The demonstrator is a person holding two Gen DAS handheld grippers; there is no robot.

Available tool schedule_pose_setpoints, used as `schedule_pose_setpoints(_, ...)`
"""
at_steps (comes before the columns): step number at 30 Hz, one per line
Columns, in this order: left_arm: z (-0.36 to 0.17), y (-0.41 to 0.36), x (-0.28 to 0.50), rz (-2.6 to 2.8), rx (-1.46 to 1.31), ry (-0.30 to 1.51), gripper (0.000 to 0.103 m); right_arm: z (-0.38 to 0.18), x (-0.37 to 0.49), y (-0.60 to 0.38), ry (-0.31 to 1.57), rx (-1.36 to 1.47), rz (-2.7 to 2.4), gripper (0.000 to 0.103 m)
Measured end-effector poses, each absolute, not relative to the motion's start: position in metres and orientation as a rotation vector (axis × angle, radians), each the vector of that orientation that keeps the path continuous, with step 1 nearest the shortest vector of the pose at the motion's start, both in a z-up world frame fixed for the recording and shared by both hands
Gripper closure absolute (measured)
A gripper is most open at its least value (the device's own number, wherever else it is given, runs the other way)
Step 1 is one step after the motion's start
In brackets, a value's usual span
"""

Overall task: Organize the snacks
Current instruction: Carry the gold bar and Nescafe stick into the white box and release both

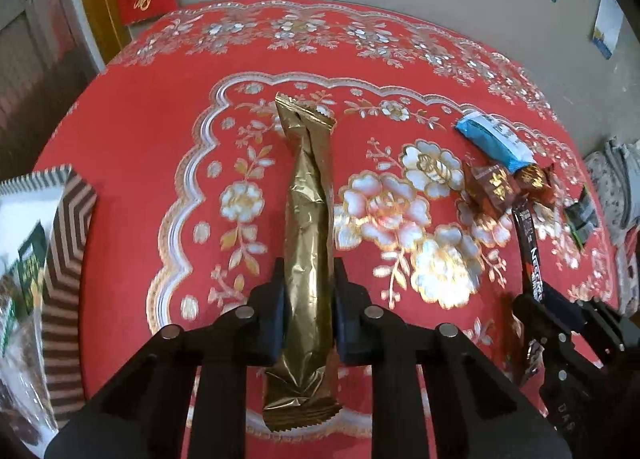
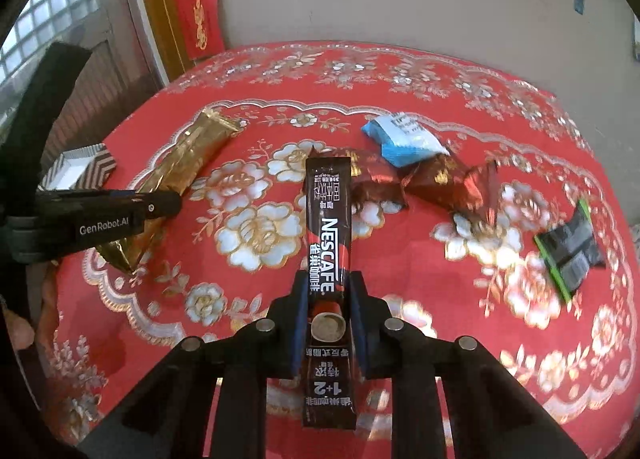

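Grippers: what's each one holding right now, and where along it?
Left gripper holds the gold packet across its lower half. Right gripper holds the Nescafe stick just below its middle.

Gold snack wrapper (image 1: 308,227): crinkled metallic foil, glossy. Nescafé coffee stick (image 2: 329,243): smooth glossy film. Brown candies (image 2: 436,179): shiny creased foil. Tablecloth (image 2: 400,279): red, embossed with metallic gold and silver flowers. Gripper fingers (image 1: 276,311): matt black plastic.

Place: home, prob. dining rm
Table: red floral tablecloth (image 2: 400,71), 12 o'clock
Wall: red gold-lettered hangings (image 2: 200,19), 11 o'clock
Window: glass blocks (image 2: 52,7), 10 o'clock
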State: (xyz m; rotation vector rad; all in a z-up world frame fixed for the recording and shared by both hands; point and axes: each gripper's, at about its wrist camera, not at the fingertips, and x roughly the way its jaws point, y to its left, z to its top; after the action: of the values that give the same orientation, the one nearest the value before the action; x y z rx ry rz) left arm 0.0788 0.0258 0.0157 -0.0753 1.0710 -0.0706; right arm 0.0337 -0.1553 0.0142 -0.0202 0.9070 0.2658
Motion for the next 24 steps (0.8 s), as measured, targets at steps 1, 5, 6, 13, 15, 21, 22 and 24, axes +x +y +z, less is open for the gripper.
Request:
schedule_pose_setpoints(1, 0.017, 0.028, 0.075, -0.073, -0.081, 1.069, 0.086, 0.014, 0.031, -0.157, 0.909, -0.005, 0.27, 0.084)
schedule_pose_setpoints(5, 0.025, 0.035, 0.058, -0.068, -0.076, 1.043, 0.086, 0.015, 0.014, -0.16, 0.897, 0.047, 0.289, 0.084)
schedule_pose_setpoints(6, 0.026, 0.036, 0.054, -0.07, -0.075, 1.039, 0.086, 0.016, 0.009, -0.16, 0.891, 0.06, 0.294, 0.084)
schedule_pose_setpoints(13, 0.036, 0.043, 0.021, -0.05, -0.045, 0.985, 0.086, 0.022, -0.016, -0.153, 0.86, 0.085, 0.313, 0.084)
schedule_pose_setpoints(15, 0.038, 0.043, 0.015, -0.044, -0.034, 0.971, 0.086, 0.024, -0.022, -0.149, 0.853, 0.081, 0.311, 0.084)
schedule_pose_setpoints(21, 0.044, 0.048, -0.007, -0.044, -0.019, 0.932, 0.086, 0.028, -0.036, -0.142, 0.833, 0.084, 0.295, 0.084)
schedule_pose_setpoints(22, 0.046, 0.048, -0.011, -0.044, -0.014, 0.923, 0.086, 0.029, -0.038, -0.141, 0.827, 0.086, 0.288, 0.084)
schedule_pose_setpoints(24, 0.047, 0.046, -0.02, -0.047, -0.006, 0.906, 0.086, 0.031, -0.042, -0.141, 0.821, 0.094, 0.275, 0.084)
